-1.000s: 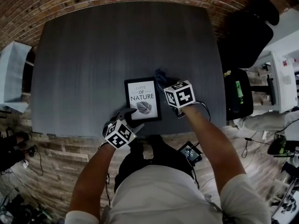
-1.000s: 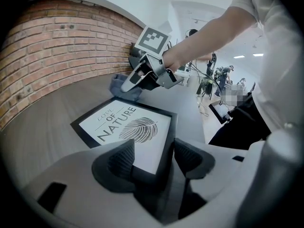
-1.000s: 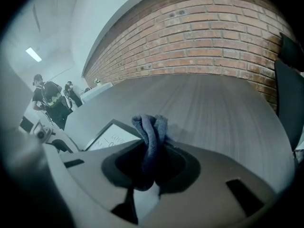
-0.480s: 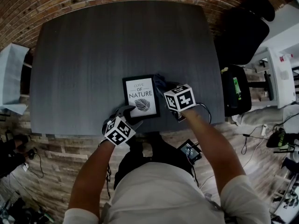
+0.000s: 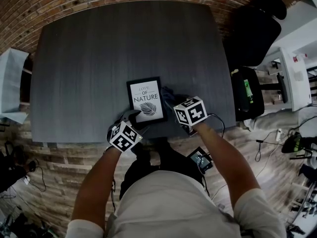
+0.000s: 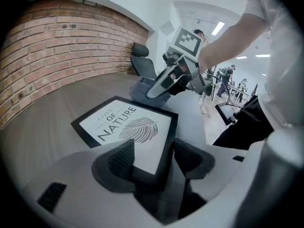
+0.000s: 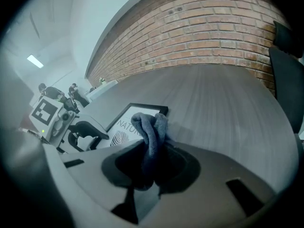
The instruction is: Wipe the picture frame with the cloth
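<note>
A black picture frame (image 5: 145, 101) lies flat on the dark table (image 5: 124, 43), midway along its near edge. The left gripper (image 6: 152, 158) holds its jaws spread astride the frame's near right corner. The right gripper (image 7: 149, 164) pinches a bunched blue cloth (image 7: 151, 129) beside the frame's right edge.

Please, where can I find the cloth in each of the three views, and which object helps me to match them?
Head view: the cloth is the dark bundle at the right edge of the picture frame.
Left gripper view: the cloth is in the upper middle, beyond the frame's far corner.
Right gripper view: the cloth is in the centre, pinched by the right tool.
Shared landmark: the frame's NATURE print.
</note>
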